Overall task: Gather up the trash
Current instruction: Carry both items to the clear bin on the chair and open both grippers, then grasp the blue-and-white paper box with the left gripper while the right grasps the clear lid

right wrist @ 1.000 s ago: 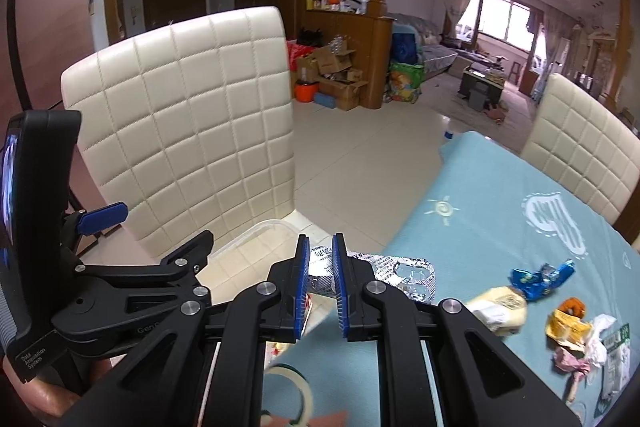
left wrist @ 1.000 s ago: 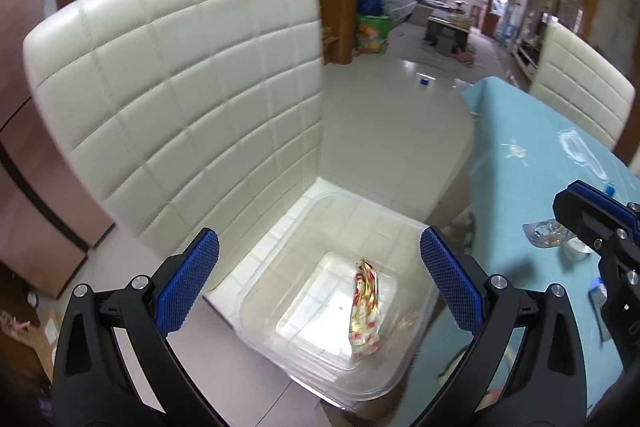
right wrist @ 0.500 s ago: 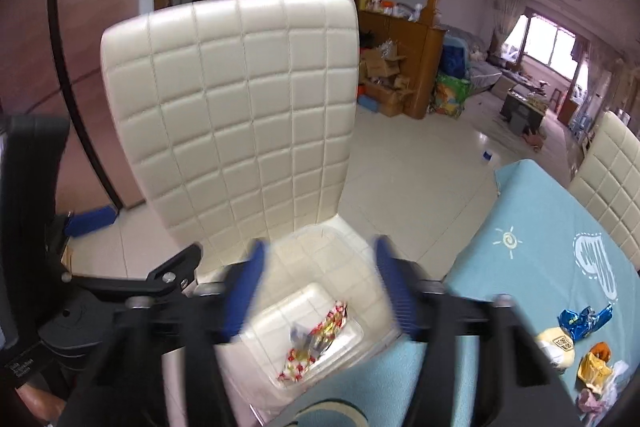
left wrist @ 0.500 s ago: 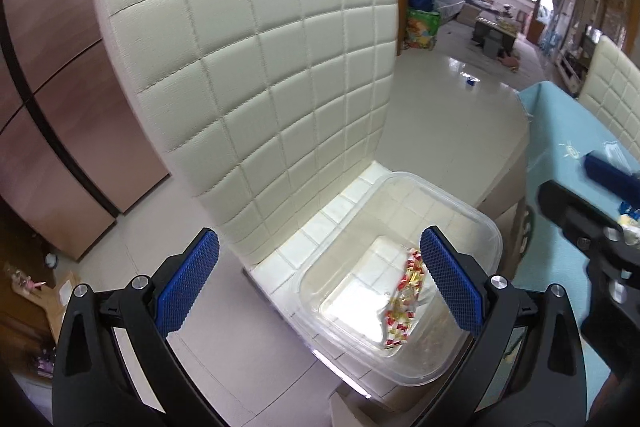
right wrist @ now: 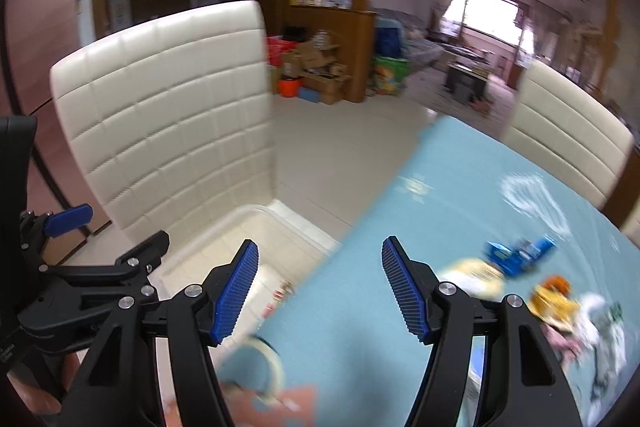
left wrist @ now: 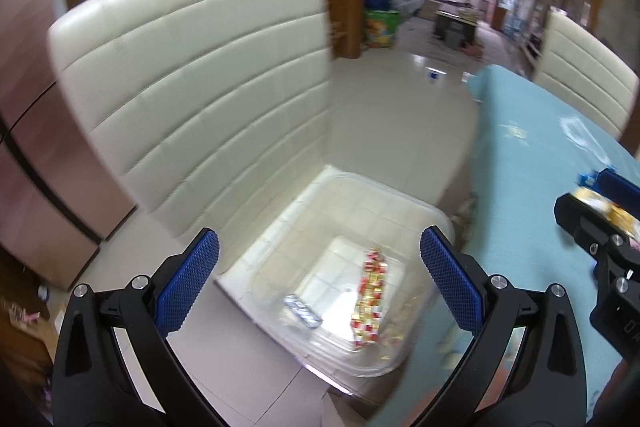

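A clear plastic bin [left wrist: 420, 215] stands on the seat of a cream quilted chair [left wrist: 200, 75]. In it lie a red-and-yellow wrapper [left wrist: 370, 295] and a small silvery wrapper [left wrist: 302, 311]. My left gripper [left wrist: 320, 279] is open and empty above the bin. My right gripper [right wrist: 320, 287] is open and empty over the edge of the blue table [right wrist: 460, 211], beside the bin [right wrist: 256, 223]. Several wrappers lie at the table's right: a blue one [right wrist: 520, 251], a pale yellow one [right wrist: 472, 273] and an orange-yellow one [right wrist: 554, 299].
A second cream chair [right wrist: 568, 135] stands at the table's far side. A roll of tape [right wrist: 260, 363] and a reddish card [right wrist: 276, 407] lie at the table's near edge. Tiled floor [right wrist: 340, 131] stretches beyond, with boxes by a wooden counter [right wrist: 332, 35].
My right gripper, shut on a silvery wrapper a second ago, opened over the bin and swung right toward the table; the wrapper now lies in the bin. My left gripper stayed open above the bin.
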`<state>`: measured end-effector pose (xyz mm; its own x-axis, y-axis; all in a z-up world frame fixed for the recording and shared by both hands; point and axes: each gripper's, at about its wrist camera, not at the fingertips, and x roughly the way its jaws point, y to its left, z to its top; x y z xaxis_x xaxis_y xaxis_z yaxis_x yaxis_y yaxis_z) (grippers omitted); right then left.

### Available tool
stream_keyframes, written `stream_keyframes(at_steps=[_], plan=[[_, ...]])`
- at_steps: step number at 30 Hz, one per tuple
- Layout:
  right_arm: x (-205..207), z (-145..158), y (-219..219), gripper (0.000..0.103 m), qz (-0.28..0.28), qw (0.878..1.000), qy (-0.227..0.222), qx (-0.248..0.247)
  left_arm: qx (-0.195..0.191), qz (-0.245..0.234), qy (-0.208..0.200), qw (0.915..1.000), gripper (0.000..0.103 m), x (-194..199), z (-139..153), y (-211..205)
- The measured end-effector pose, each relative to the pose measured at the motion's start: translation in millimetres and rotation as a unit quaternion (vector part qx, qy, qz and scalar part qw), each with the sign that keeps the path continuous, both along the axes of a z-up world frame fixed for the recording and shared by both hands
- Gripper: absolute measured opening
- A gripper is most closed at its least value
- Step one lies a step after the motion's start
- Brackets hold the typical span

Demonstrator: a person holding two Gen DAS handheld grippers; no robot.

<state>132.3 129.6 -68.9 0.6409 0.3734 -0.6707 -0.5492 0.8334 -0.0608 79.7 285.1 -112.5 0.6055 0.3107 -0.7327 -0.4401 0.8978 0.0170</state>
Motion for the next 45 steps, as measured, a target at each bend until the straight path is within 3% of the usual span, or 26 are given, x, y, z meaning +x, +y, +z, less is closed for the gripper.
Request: stream_keyframes(at_steps=[7,15,21,28,45], plan=[[-18,8,-100,0.071,-0.113,0.994,-0.005,0.0,0.008,-0.105,-0.009,0.9944,0.099,21,13,-87],[-43,-1,-229,0.076,-0.245,0.969,0.017,-0.003,0.006,-0.226,0.004,0.974,0.099,28,14,-203],[-55,-22,-291,0.082,-0.278,0.959,0.059,0.009,0.006,-0.268,0.028,0.963,0.099,34,5,-259],[-48,-45,-299,0.088,-0.254,0.963,0.093,0.002,0.01,-0.262,0.055,0.9633,0.099,53,-12,-279],[8,-75,-301,0.089,-0.246,0.961,0.123,-0.01,-0.003,-0.184,0.087,0.979,0.1,93,-38,-250]])
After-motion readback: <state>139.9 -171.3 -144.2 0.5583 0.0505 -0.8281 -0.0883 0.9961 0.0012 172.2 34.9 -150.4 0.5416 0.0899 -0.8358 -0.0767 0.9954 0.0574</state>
